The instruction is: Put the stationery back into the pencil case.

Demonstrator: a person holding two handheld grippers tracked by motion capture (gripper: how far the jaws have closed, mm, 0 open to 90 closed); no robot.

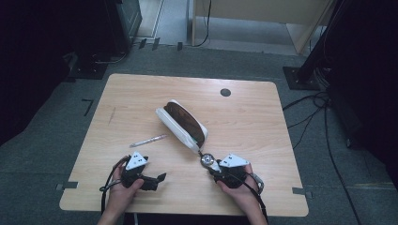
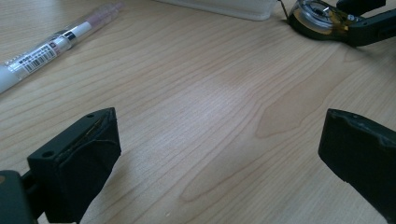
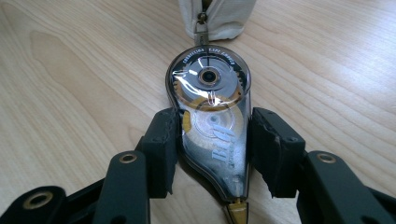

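While the tape roller [image 3: 212, 126] lies flat on the surface [image 1: 141, 93], the right tool [image 3: 212, 140] pinches it, one jaw on each side, round end pointing ahead. Just past that end sits the pouch [image 3: 219, 16], its zipper pull nearly touching. Off to the side, the left tool [image 2: 219, 154] is spread wide over bare wood, a pen [image 2: 51, 49] ahead-left.
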